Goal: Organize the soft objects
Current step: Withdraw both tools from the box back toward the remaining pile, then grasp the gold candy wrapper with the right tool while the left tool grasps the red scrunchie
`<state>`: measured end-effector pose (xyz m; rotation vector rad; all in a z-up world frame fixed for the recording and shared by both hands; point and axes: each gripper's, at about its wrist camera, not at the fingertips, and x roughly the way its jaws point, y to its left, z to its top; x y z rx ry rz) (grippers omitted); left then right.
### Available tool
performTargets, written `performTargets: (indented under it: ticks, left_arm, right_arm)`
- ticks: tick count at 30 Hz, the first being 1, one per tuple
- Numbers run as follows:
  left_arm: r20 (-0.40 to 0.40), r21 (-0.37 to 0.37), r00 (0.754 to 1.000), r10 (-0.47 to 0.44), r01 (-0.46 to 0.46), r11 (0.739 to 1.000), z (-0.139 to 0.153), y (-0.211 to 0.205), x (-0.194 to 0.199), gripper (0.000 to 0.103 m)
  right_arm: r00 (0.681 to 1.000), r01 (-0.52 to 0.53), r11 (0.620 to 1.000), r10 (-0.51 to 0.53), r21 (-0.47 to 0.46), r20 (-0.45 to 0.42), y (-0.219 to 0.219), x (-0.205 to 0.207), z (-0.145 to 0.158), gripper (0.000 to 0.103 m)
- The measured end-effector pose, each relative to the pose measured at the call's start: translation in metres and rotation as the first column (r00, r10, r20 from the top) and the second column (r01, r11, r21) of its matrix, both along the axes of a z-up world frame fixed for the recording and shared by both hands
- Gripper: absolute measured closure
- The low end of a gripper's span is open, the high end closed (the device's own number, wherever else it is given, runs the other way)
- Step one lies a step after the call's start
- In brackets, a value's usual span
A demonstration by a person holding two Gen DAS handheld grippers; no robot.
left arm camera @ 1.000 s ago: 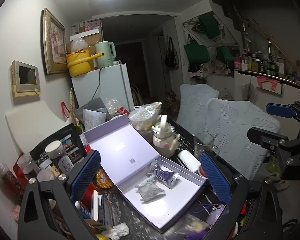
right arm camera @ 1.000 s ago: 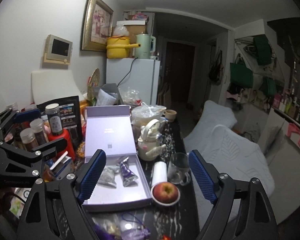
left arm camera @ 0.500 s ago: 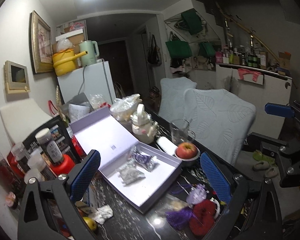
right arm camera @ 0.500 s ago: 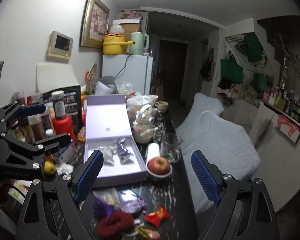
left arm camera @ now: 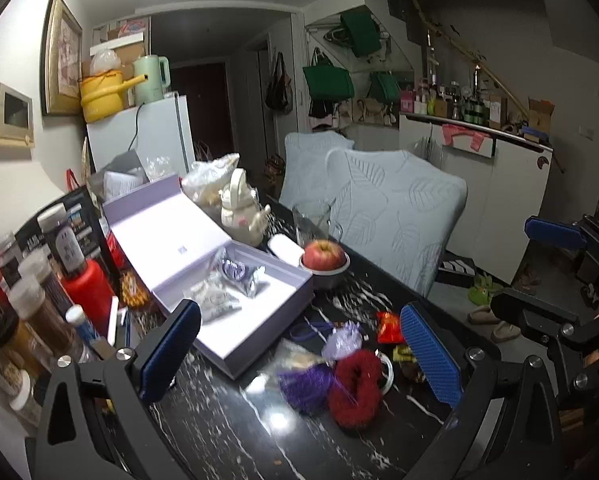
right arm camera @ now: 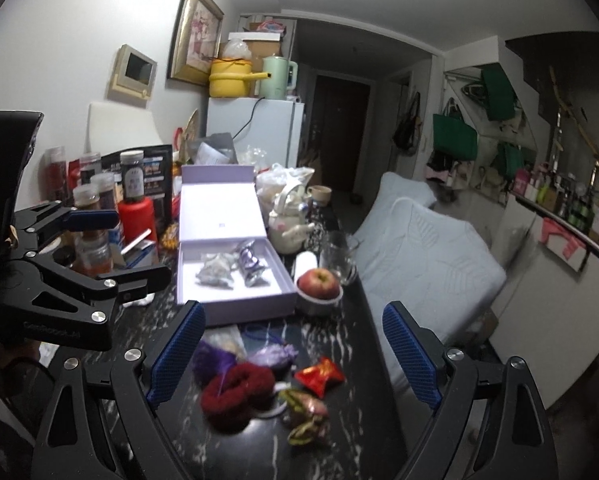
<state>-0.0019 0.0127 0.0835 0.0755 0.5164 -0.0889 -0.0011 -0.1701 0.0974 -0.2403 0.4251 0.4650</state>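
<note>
— Dark marbled surface [right arm camera: 363, 344] is seen under both tools; what is nearest?
— A red fluffy ring [right arm camera: 235, 394], purple pouches [right arm camera: 273, 356] and wrapped sweets [right arm camera: 319, 370] are scattered loose below the right gripper [right arm camera: 295, 354], whose fingers have just been spread wider, with nothing gripped.
— And the left gripper [left arm camera: 299, 354]?
— Its fingers are held wide, empty too.
— Farther back?
— Two foil packets [right arm camera: 231, 270] are laid in an open lilac box [right arm camera: 239, 306]; an apple [right arm camera: 318, 283] is set just beside it
</note>
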Motion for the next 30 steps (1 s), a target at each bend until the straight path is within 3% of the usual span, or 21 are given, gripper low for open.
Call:
performTargets:
  ticks: [16, 30]
  left_arm:
    - [-0.182, -0.085, 0.982, -0.052, 0.037, 0.996, -0.079, -0.012, -0.001, 0.001]
    - [-0.327, -0.152, 0.942, -0.072, 0.022, 0.988, -0.149, -0.023, 0.024, 0.001]
  right_arm:
    - [0.99, 0.028, 0.999, -0.023, 0.035, -0.139, -0.023, -0.015, -0.077, 0.012]
    - [0.964, 0.088, 0.996, -0.076, 0.035, -0.255, -0.045, 0.015, -0.145, 0.012]
